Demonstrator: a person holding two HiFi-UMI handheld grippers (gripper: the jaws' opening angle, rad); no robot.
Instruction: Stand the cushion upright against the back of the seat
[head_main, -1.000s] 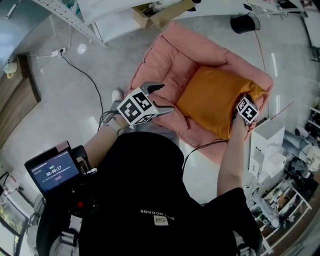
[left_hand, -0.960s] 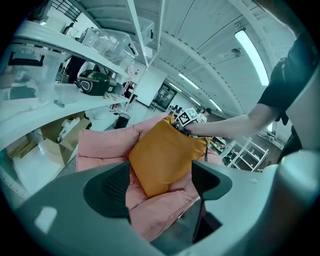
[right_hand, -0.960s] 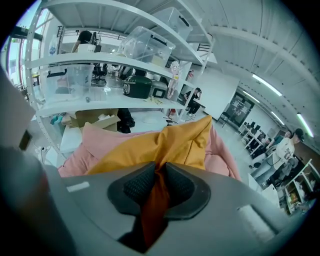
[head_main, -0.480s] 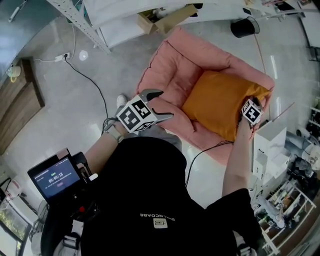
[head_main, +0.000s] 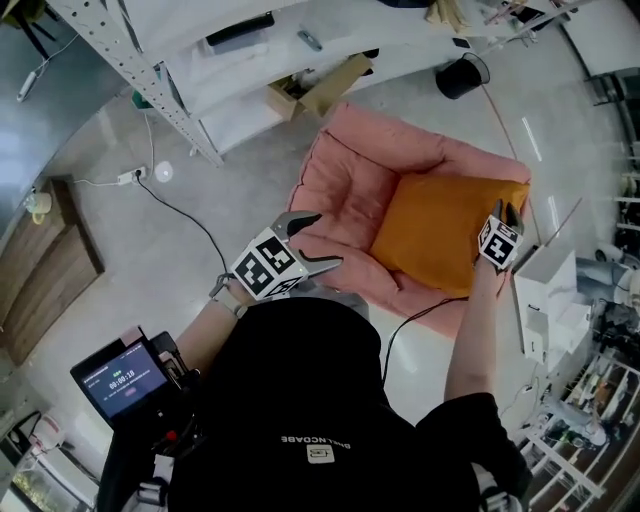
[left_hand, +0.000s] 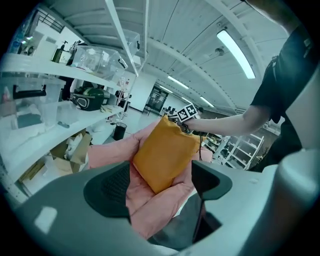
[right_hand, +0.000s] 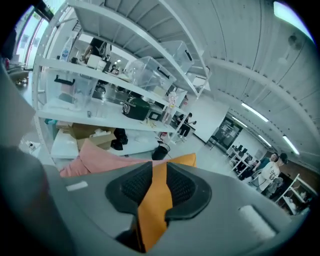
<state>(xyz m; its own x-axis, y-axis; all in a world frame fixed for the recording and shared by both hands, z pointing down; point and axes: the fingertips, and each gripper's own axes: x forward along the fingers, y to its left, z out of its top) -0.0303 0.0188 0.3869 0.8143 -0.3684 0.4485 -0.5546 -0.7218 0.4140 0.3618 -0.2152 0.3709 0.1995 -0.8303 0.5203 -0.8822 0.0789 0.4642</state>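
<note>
Cushion: orange cushion (head_main: 435, 225) sits tilted in the pink seat (head_main: 340, 180).
Right gripper (right_hand: 159, 187): clamped on the cushion's edge. Its jaws have just been easing apart, with fabric between the pads.
Left gripper (left_hand: 160, 182): jaws wide apart, empty.
Method: tip the pinched edge against the backrest and release only once it leans steady.
Change: pinched edge is higher than a second ago.

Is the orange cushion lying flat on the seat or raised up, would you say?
Raised and tilted: the cushion stands on its lower corner on the pink seat, not flat.
</note>
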